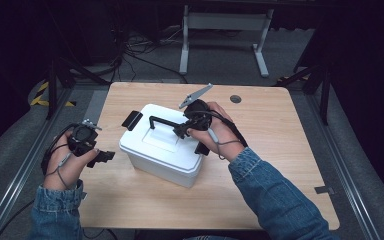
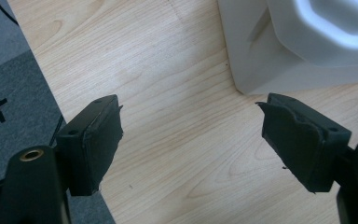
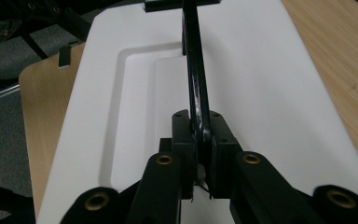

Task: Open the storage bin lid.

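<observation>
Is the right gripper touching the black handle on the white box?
Touching. In the right gripper view, the right gripper has both jaws pressed against the black handle of the white box.

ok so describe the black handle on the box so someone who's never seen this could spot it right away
On the wooden table sits a white box with a flat lid. Over that lid's sunken middle panel arches a thin black handle, standing upright, one end clamped in the right gripper. It is the lid's lone slim dark bar, unlike the stubby black latch at the box's far-left end.
</observation>
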`<state>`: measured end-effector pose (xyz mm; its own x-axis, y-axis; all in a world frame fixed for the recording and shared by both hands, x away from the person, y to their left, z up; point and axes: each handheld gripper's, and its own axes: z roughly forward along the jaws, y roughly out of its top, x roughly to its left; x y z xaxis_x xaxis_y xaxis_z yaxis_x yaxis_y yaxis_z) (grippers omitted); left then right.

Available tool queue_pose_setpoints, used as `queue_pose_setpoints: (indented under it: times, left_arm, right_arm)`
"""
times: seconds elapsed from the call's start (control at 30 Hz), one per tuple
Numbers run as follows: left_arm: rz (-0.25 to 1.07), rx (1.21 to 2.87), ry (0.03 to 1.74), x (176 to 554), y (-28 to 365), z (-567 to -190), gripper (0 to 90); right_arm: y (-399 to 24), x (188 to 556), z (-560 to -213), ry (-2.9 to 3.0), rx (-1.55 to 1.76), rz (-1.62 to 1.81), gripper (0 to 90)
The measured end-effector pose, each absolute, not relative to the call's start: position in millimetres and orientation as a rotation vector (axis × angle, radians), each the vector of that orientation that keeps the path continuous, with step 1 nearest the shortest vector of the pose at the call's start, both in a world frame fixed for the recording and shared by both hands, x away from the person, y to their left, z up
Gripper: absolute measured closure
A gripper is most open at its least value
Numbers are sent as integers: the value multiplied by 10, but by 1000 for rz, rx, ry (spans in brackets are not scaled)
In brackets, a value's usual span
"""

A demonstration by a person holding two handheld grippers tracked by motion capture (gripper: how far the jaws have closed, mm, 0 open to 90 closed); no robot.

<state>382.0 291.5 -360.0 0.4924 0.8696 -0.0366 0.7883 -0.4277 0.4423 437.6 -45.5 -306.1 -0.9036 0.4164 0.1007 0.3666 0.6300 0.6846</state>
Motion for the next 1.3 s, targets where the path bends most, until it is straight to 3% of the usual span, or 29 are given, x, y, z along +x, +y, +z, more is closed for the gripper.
queue_pose_setpoints:
  times: [0.87,1.3]
  left_arm:
    - [287,2332,1382,3827,2921,-3596,207]
    - [283,2335,1385,3833,2898,-3600,206]
  right_arm:
    - [-700,4283,-2660,2611,624,1333,846]
    - [-1083,4290,-2519,2549,690,1324,846]
